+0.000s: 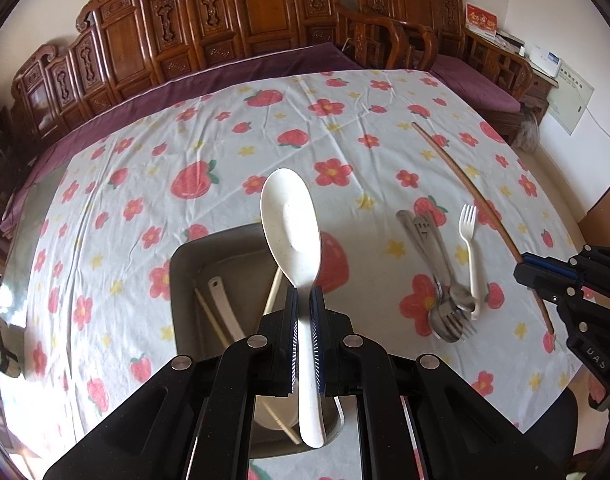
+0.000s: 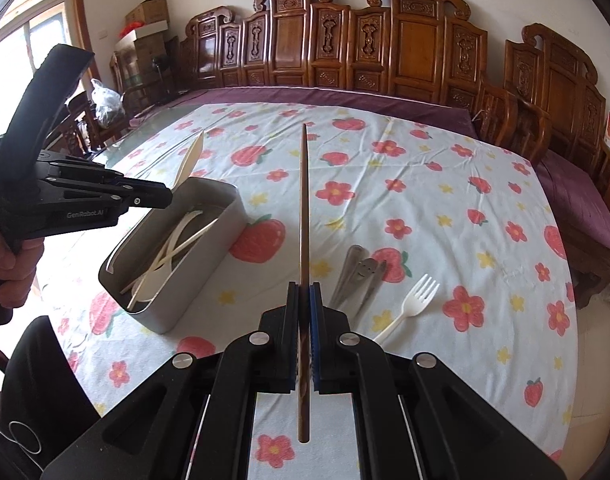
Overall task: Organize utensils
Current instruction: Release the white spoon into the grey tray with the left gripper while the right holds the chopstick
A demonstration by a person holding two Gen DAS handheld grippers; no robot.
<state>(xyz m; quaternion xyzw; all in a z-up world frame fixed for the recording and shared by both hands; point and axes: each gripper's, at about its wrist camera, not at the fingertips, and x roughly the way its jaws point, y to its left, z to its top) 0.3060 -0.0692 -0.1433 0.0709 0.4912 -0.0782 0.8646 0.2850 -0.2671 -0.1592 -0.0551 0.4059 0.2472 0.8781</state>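
Note:
My left gripper (image 1: 304, 300) is shut on a white spoon (image 1: 291, 224) and holds it above the grey metal box (image 1: 181, 264). The box (image 2: 209, 236) holds cream chopsticks and white utensils (image 2: 165, 256). My right gripper (image 2: 304, 300) is shut on a long brown chopstick (image 2: 304, 208), raised over the table. It also shows in the left wrist view (image 1: 465, 184), with the right gripper (image 1: 545, 276) at its near end. The left gripper appears in the right wrist view (image 2: 161, 196), over the box.
On the strawberry tablecloth (image 2: 425, 184) lie metal cutlery (image 2: 359, 276) (image 1: 437, 264) and a white plastic fork (image 2: 413, 300) (image 1: 471, 248), right of the box. Carved wooden benches (image 2: 385, 48) with purple cushions ring the far side.

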